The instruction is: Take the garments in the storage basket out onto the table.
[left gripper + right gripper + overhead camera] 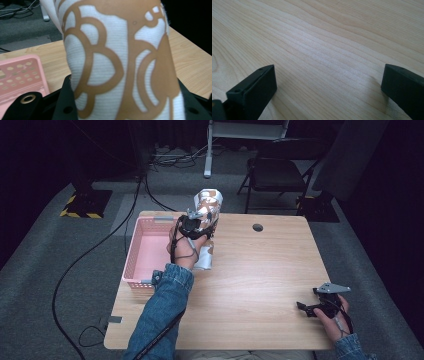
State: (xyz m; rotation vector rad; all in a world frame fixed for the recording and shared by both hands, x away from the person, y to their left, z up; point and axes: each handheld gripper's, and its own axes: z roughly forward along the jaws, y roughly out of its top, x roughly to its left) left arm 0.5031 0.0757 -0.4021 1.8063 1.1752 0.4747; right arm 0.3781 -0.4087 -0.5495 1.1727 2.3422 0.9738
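- The left claw (pixel 199 220) is clamped on a white cloth with a tan ring pattern (pixel 207 210), its jaws pressed tight against the fabric
- The cloth is lifted above the far left part of the desk (pixel 260 270); its upper end stands up past the desk's far edge, and its lower end hangs down beside the person's left hand (pixel 184 247), reaching the wood
- In the left gripper view the cloth (pixel 117 62) rises between the black jaws, showing its ribbed weave and curved tan bands
- A pink basket (pixel 145 251) sits on the desk at its left edge, just beside the left hand and the cloth
- The right claw (pixel 307 309) rests low at the near right corner of the desk, well apart from the cloth
- Its jaws stand wide apart over bare wood grain (pixel 324 50), with nothing between them
- A denim sleeve (pixel 160 305) covers the left forearm
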